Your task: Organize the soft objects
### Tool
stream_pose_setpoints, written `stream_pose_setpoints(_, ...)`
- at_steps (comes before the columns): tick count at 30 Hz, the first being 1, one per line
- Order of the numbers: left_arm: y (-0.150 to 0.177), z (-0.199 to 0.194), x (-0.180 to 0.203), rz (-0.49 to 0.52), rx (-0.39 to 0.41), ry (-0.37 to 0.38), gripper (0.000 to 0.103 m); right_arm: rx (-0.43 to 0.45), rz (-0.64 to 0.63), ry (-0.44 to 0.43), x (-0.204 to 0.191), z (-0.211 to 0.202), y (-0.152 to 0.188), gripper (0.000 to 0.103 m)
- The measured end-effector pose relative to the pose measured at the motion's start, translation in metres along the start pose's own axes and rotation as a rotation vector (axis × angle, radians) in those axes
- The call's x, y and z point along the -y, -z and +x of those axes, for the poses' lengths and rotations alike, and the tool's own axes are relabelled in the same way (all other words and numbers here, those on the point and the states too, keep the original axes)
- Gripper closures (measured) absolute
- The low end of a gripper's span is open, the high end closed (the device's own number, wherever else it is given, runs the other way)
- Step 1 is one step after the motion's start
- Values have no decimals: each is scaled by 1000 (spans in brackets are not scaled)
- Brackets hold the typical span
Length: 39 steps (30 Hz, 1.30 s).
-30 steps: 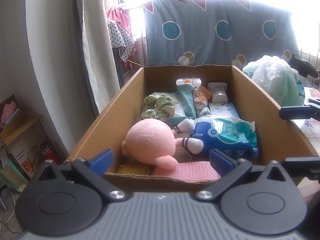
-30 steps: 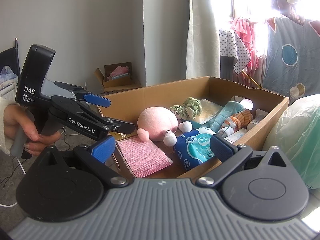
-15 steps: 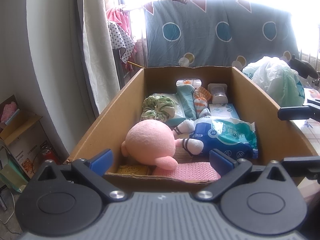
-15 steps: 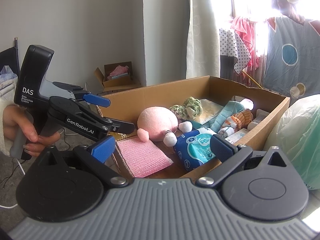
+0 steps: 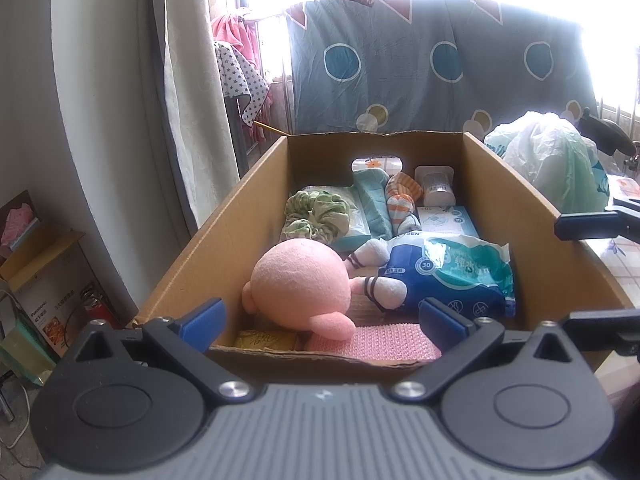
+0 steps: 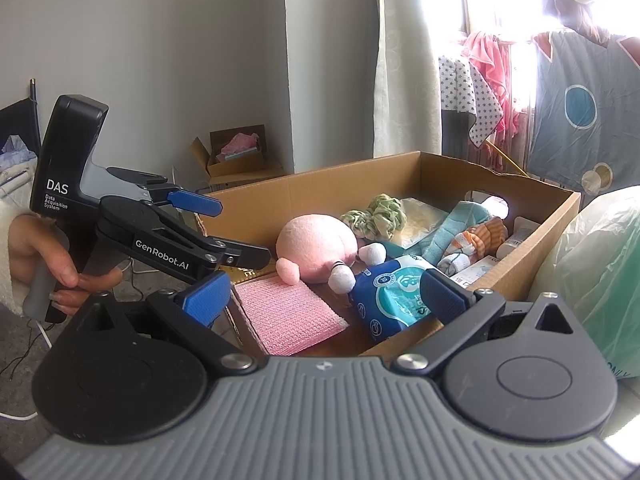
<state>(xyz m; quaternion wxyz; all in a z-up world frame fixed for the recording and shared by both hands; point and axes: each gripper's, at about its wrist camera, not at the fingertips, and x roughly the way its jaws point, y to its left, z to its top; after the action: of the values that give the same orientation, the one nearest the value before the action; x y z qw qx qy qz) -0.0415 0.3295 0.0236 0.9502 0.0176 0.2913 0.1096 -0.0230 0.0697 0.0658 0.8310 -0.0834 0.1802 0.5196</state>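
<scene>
A cardboard box (image 5: 256, 216) is sitting open in front of both claws, holding all the soft things. Behind it a blue sheet with circles (image 5: 440, 64) is hanging at the window, and a pale green plastic bag (image 6: 600, 264) is lying just beside the box's right wall. Inside the box, a round pink plush toy (image 5: 300, 280) is resting near the front, touching a blue pack of wipes (image 5: 460, 276) on its right. A pink knitted cloth (image 5: 380, 344) is lying flat at the front edge. Farther back, a green scrunchie (image 5: 316, 216) is sitting beside a teal cloth (image 5: 372, 200) and striped orange socks (image 5: 402, 204). The left claw (image 5: 320, 316) is hovering at the front edge, spread wide and holding nothing. The right claw (image 6: 324, 292) is hovering likewise, spread and empty. A hand (image 6: 48, 256) is gripping the left claw's handle.
</scene>
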Motion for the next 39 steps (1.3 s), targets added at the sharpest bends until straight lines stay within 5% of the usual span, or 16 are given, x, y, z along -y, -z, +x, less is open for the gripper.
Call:
stream_pose_setpoints(19,-5,3,0,10,-53,7,0,4,12,-16,6,0,-1,1)
stream_pose_setpoints(39,2,-1,0,-7,12,3,0,16,49,-12,7,-4,-2,1)
